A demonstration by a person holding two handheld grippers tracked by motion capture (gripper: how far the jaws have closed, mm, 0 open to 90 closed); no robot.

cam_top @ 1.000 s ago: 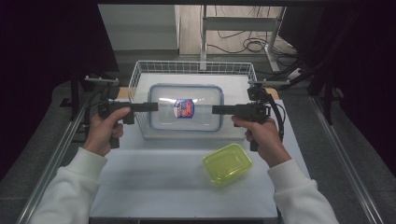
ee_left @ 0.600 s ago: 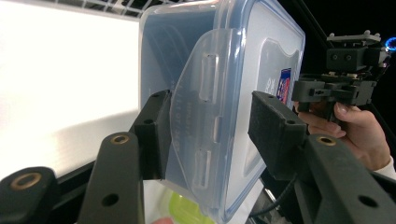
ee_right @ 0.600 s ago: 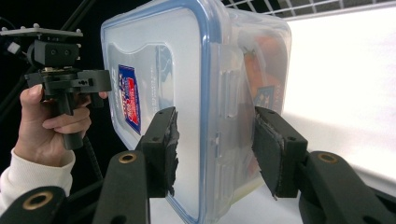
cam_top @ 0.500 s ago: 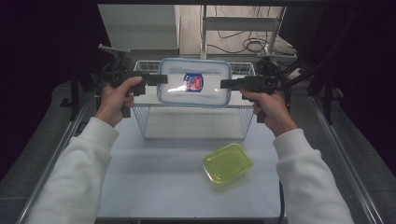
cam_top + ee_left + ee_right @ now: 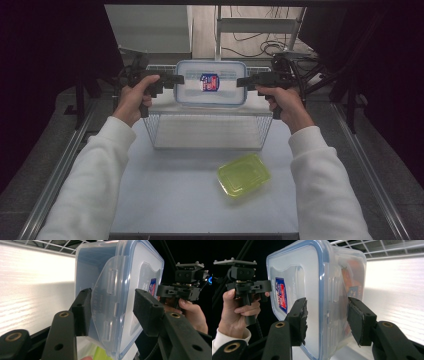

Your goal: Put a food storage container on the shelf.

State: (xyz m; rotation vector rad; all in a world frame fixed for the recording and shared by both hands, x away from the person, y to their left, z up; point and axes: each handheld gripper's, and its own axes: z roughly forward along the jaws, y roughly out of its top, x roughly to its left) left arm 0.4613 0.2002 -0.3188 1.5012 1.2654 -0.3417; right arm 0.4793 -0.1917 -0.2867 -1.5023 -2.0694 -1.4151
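Observation:
A clear plastic box with a blue-rimmed lid and a red and blue label hangs in the air over the far part of a wire basket. My left gripper is shut on its left end and my right gripper on its right end. In the left gripper view the jaws clamp the box across its end latch. The right gripper view has the jaws pressed on lid and base of the box. Each view catches the other hand's gripper beyond the box.
A yellow-green plastic box lies on the white table in front of the basket, to the right. Metal rails run along both table sides. Dark stands and cables crowd the far edge.
Both hands have carried the clear box up and away from the person, from low inside the basket to above its far part. The yellow-green box has stayed put.

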